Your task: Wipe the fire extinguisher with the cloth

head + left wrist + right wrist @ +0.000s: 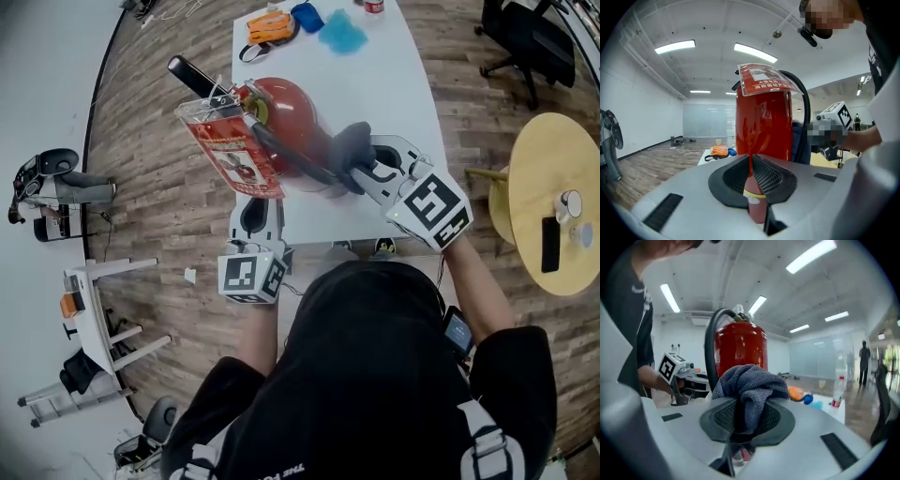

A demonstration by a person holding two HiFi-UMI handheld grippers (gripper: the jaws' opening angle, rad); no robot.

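Right gripper view shows my right gripper [746, 416] with its jaws clenched on the bunched grey cloth [749, 386], which bulges up over them. Just ahead stands the red fire extinguisher [741, 348], its black hose [708, 345] arching to the jaws' left. My left gripper [751, 172] has its jaws drawn nearly together, only a red sliver in the slit, with the extinguisher rising just beyond.

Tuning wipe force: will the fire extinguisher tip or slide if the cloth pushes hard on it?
Likely heavy and stiff: the fire extinguisher is a tall red metal-looking cylinder. Upright near the table edge, so a high push may tip it. Glossy shell; the cloth should slide easily.
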